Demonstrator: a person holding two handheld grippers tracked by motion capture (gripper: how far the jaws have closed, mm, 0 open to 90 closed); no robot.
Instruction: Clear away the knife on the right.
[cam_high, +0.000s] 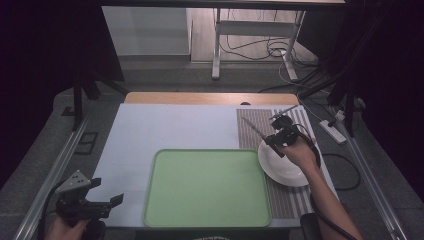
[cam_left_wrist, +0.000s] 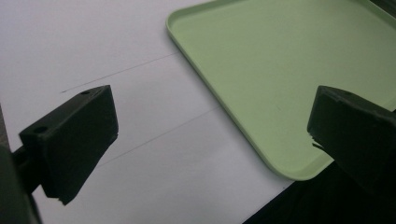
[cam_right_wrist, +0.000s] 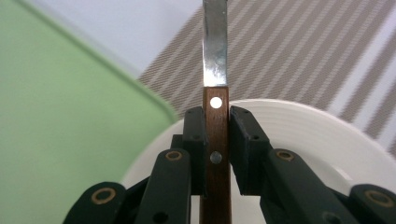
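Observation:
My right gripper (cam_right_wrist: 216, 122) is shut on a knife (cam_right_wrist: 215, 70) with a brown wooden handle and a steel blade that points away from me. In the high view the right gripper (cam_high: 274, 139) hovers over the far left rim of a white plate (cam_high: 280, 167), and the knife (cam_high: 252, 127) sticks out toward the far left over the striped placemat (cam_high: 260, 122). The white plate (cam_right_wrist: 299, 135) lies just beneath the jaws. My left gripper (cam_high: 107, 204) rests open and empty at the table's near left corner, beside the green tray (cam_high: 207, 187). In the left gripper view, the left gripper (cam_left_wrist: 210, 140) frames the green tray's (cam_left_wrist: 280, 70) near corner.
The green tray lies in the middle front of the pale table (cam_high: 150, 135). The striped placemat runs along the right side under the plate. Table edges and a metal rail (cam_high: 55, 170) lie close to the left gripper. A desk frame and cables (cam_high: 280, 50) stand on the floor beyond.

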